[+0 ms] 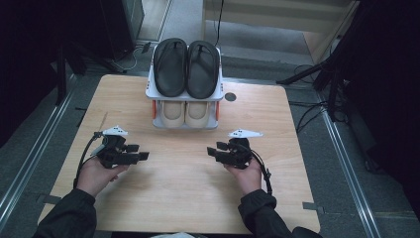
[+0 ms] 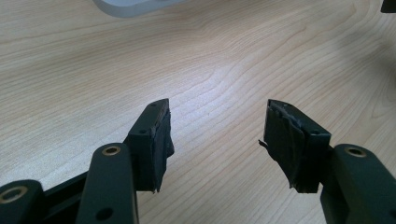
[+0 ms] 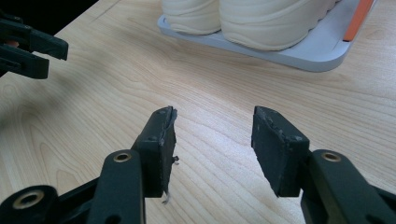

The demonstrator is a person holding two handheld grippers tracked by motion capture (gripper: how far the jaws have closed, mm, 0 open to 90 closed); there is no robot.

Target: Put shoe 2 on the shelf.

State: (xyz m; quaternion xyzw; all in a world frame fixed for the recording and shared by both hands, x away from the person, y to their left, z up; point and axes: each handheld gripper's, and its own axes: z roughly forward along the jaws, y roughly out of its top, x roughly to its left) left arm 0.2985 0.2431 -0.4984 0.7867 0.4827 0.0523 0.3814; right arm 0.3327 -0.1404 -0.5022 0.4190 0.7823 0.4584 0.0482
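Note:
A white two-tier shoe rack (image 1: 150,89) stands at the far middle of the wooden table (image 1: 188,198). A pair of black sandals (image 1: 186,67) lies on its top shelf, and a pair of cream shoes (image 1: 185,113) sits on the lower one. My left gripper (image 1: 138,151) rests low over the table at the left, open, with bare wood between its jaws (image 2: 218,107). At the right, my right gripper (image 1: 215,148) is open too, holding nothing (image 3: 215,114). The two point toward each other. Beyond the right gripper are the cream shoes (image 3: 261,18) and the rack's base (image 3: 317,56).
An orange post (image 3: 359,18) joins the rack's shelves. A dark round grommet (image 1: 230,96) sits in the table right of the rack. The left gripper (image 3: 28,46) shows at the far left of the right gripper view. Dark stands and cables surround the table.

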